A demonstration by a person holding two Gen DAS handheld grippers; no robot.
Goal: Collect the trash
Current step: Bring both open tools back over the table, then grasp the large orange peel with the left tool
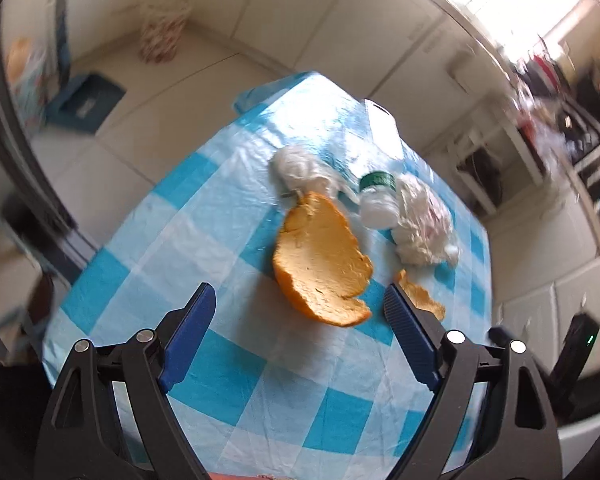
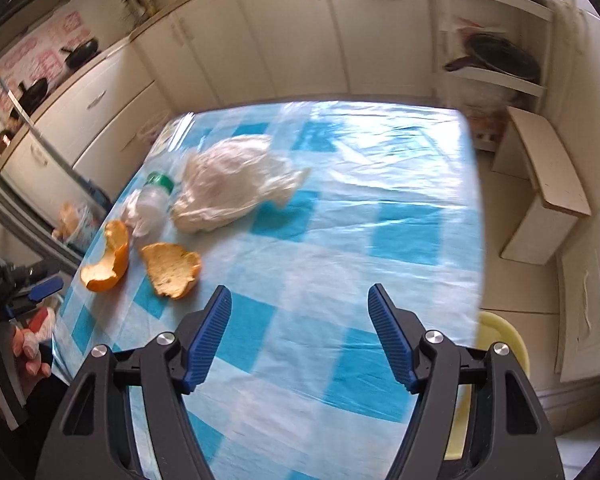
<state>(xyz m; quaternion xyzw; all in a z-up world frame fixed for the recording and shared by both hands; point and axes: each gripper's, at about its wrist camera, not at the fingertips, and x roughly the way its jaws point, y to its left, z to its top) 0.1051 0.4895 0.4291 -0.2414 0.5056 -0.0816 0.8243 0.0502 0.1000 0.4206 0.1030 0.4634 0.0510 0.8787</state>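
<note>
On the blue-and-white checked tablecloth [image 1: 203,240] lies a large orange peel [image 1: 320,264], just past the tips of my left gripper [image 1: 300,292]. That gripper is open and its pads touch nothing. A smaller peel [image 1: 420,296] sits partly behind its right finger. Beyond are a crushed bottle with a green cap [image 1: 376,196], a crumpled white plastic bag [image 1: 420,220] and a white wad [image 1: 300,168]. My right gripper [image 2: 299,291] is open over bare cloth. To its left it sees both peels [image 2: 107,256] [image 2: 171,268], the bottle [image 2: 153,196] and the bag [image 2: 227,184].
A yellow bin [image 2: 500,344] stands on the floor by the table's right edge, and a white stool [image 2: 540,176] stands farther back. Cream cabinets [image 2: 259,40] line the walls. A flat white object [image 1: 382,120] lies near the table's far edge. A blue box [image 1: 85,100] sits on the floor.
</note>
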